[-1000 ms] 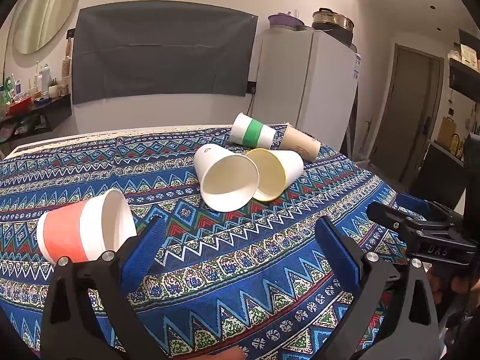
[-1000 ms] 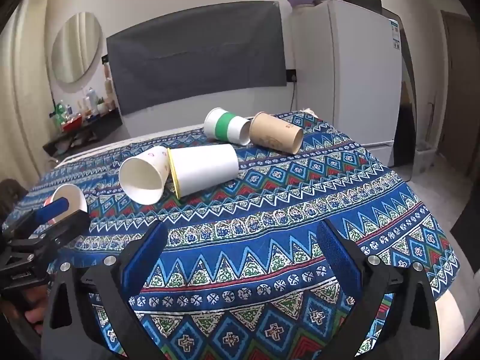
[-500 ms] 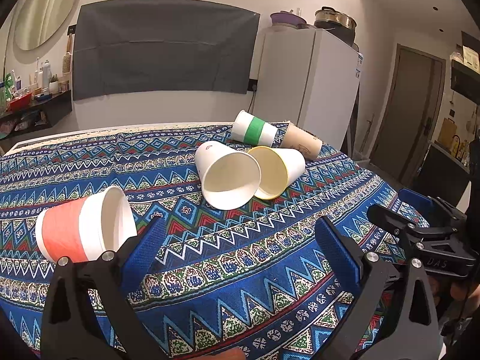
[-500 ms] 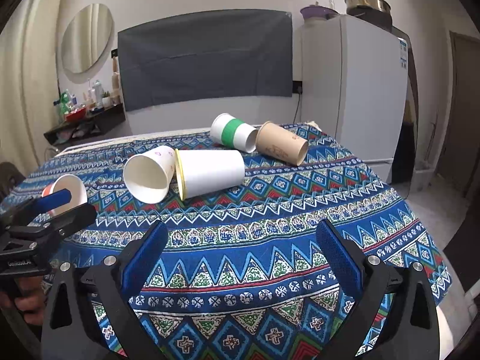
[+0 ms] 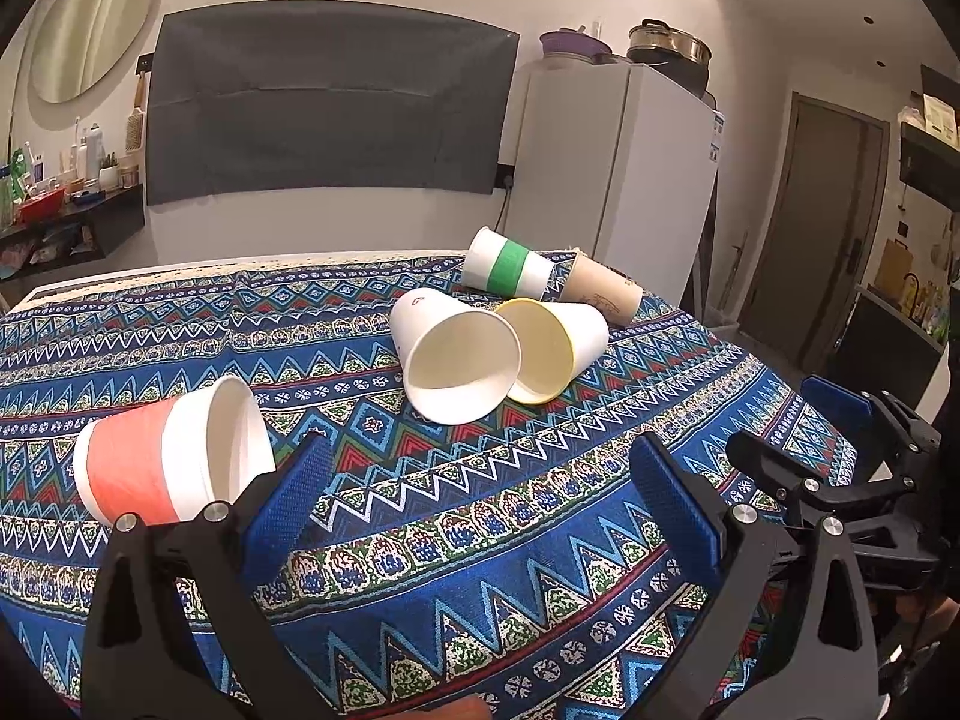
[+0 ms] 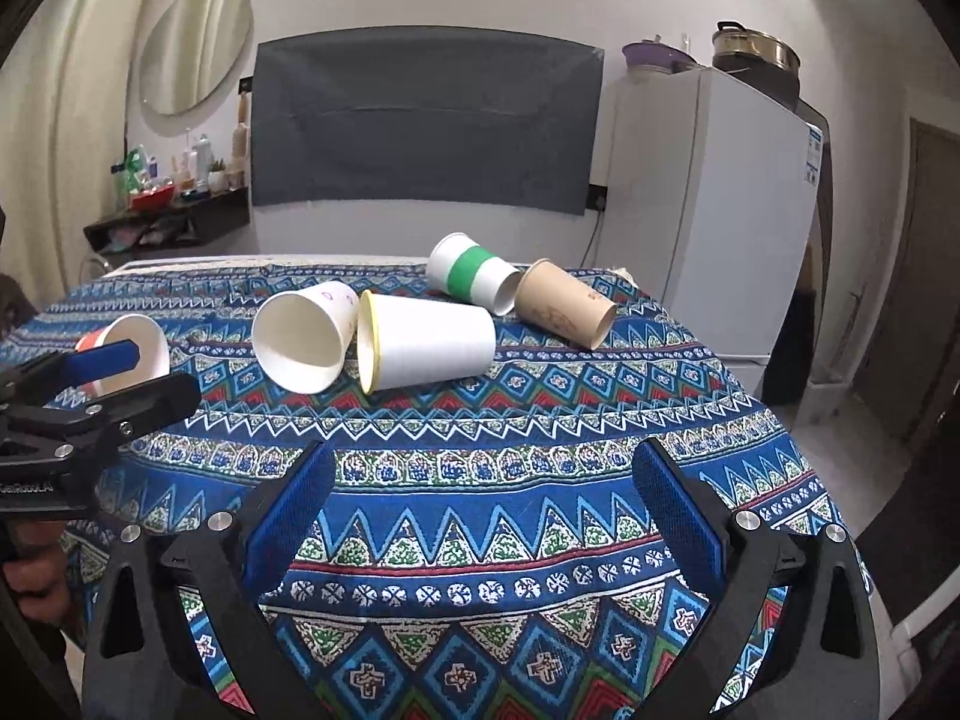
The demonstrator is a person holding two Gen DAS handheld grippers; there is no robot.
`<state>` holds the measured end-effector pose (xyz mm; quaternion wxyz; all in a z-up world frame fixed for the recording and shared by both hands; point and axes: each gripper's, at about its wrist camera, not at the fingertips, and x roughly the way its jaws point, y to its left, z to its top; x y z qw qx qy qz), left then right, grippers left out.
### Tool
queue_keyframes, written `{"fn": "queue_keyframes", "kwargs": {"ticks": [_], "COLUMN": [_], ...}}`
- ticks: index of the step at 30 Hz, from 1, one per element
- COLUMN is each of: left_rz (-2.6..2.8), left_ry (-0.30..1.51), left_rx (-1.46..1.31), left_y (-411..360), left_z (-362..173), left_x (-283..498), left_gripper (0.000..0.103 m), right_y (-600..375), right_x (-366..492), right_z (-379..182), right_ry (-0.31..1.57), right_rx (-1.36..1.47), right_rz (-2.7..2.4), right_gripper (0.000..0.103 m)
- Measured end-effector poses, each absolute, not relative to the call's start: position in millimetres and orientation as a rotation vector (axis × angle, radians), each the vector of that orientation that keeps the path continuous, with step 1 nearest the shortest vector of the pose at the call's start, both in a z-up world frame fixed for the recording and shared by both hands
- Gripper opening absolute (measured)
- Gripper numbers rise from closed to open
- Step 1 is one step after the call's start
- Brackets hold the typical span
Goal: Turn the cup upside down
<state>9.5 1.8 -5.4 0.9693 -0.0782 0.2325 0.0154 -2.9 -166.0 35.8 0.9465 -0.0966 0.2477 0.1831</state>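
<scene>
Several paper cups lie on their sides on the patterned cloth. A red-banded cup (image 5: 162, 459) lies just left of my left gripper (image 5: 480, 486), mouth toward it. A plain white cup (image 5: 450, 354), a yellow-rimmed cup (image 5: 552, 348), a green-banded cup (image 5: 507, 267) and a brown cup (image 5: 600, 297) lie farther back. My left gripper is open and empty. My right gripper (image 6: 480, 492) is open and empty, above the cloth's front part, well short of the white cup (image 6: 306, 336) and yellow-rimmed cup (image 6: 426, 348). The left gripper (image 6: 108, 378) shows at the left edge of the right wrist view.
The table (image 6: 720, 432) carries a blue patterned cloth, and its right edge drops to the floor. A white fridge (image 6: 720, 204) stands behind on the right. A dark panel (image 5: 324, 102) hangs on the back wall. A cluttered shelf (image 5: 54, 210) is at the far left.
Both grippers have shifted slightly and the views tilted a little; the right wrist view now looks more squarely at the cups. No cup has moved.
</scene>
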Motion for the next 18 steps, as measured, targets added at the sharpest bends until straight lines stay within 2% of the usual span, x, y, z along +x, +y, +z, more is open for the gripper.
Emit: {"fn": "queue_keyframes", "kwargs": {"ticks": [18], "left_rz": [0.035], "left_ry": [0.49], "left_rx": [-0.174], "left_y": [5.0], "left_z": [-7.1], "left_x": [13.5], "left_gripper": [0.097], "right_y": [-172.3], "right_x": [7.1], "right_z": [31.1], "right_ry": [0.557], "right_rx": [-0.172], "right_rz": [0.371], "right_gripper": [0.095]}}
